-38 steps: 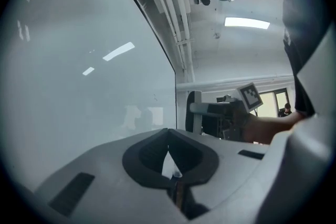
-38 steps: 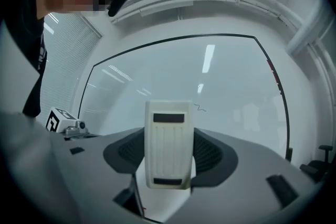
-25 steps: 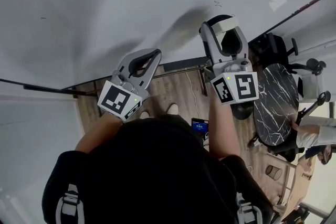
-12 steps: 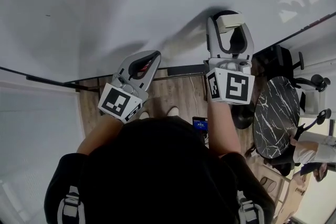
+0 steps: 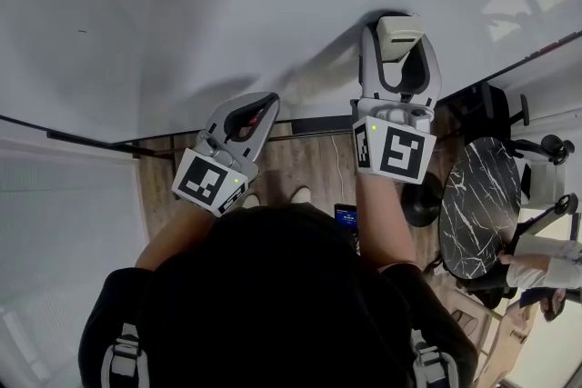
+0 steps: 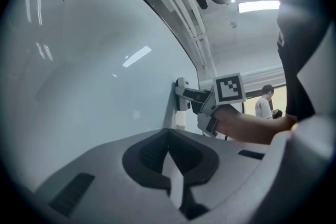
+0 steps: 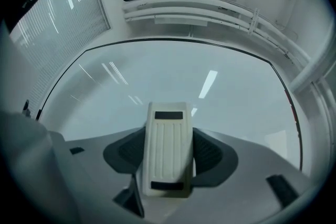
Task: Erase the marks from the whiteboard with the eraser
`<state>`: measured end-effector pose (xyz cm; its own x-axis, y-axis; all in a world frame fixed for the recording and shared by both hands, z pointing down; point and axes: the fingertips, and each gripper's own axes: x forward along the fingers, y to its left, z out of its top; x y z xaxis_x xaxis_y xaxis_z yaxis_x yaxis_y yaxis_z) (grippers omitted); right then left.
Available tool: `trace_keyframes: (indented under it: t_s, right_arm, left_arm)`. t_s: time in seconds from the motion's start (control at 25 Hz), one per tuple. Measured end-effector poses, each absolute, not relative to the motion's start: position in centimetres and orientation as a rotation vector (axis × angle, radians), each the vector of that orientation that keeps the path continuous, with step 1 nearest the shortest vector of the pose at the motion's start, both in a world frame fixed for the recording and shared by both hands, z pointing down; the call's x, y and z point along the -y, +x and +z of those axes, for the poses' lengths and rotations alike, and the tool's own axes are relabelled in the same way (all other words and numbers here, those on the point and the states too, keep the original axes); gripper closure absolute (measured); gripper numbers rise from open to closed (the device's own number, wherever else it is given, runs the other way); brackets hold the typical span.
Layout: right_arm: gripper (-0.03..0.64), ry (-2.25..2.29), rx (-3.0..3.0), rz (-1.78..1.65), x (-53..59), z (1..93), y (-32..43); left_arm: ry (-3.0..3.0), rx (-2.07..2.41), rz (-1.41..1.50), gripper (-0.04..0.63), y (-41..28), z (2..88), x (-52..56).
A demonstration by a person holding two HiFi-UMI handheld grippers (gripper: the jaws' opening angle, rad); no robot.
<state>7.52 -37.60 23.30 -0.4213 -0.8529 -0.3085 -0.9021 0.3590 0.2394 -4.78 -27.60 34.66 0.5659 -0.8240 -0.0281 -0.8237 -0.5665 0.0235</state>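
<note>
The whiteboard (image 5: 200, 4) fills the upper head view, and a tiny dark mark (image 5: 82, 31) shows at its left. My right gripper (image 5: 400, 30) is shut on a cream ribbed eraser (image 5: 398, 32) that rests against the board's lower right part. In the right gripper view the eraser (image 7: 167, 149) sits upright between the jaws, facing the glossy whiteboard (image 7: 184, 76). My left gripper (image 5: 262, 103) hangs by the board's lower edge, shut and holding nothing. In the left gripper view the left gripper (image 6: 169, 153) has its jaws together, and the eraser (image 6: 181, 95) presses on the whiteboard (image 6: 79, 86) beyond.
Below the board lies wooden floor (image 5: 300, 164) with a phone (image 5: 346, 216). A black marble table (image 5: 475, 200) and office chairs (image 5: 509, 118) stand at the right, with a seated person (image 5: 536, 273) beside them. Another person (image 6: 264, 103) stands far off. Window blinds (image 7: 58, 29) border the board's left.
My right gripper has slid the eraser up and rightward along the board. The small scribble seen above it a second ago no longer shows. The left gripper has barely moved.
</note>
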Motion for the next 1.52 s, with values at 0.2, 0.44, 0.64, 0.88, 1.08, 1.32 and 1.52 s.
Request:
trace_keyframes:
  t_s: [0.2,0.44,0.64,0.88,1.08,1.32,1.52]
  right_arm:
    - [0.365,-1.616,-2.445,0.577,38.7,23.1,7.7]
    - [0.365,-1.637,-2.394,0.555,39.9,22.8,9.7]
    - [0.365,-1.667,-2.334,0.524,40.5,22.7,12.8]
    - [0.365,-1.693,-2.281,0.463,41.5,23.7,15.9]
    - [0.365,-1.696,-2.263,0.415,42.3,23.9,17.8]
    - [0.367,-1.593,-2.319,0.446,39.8,22.5,14.9]
    - [0.367,-1.483,-2.431,0.514,37.4,22.4,9.8]
  left_arm:
    - [2.768,1.448,-0.043,0.592,-4.7,34.8,28.7]
    - [2.767,1.444,-0.033,0.592,-4.2,34.6,29.9]
    - [2.773,1.428,-0.025,0.592,-3.4,34.6,30.2]
    - [2.779,1.411,-0.026,0.592,-2.6,35.5,30.9]
    - [2.778,1.406,-0.024,0.591,-2.4,35.7,31.3]
    - [2.783,1.410,-0.024,0.592,-2.8,34.5,31.3]
    - [2.785,1.435,-0.027,0.592,-2.9,33.9,30.9]
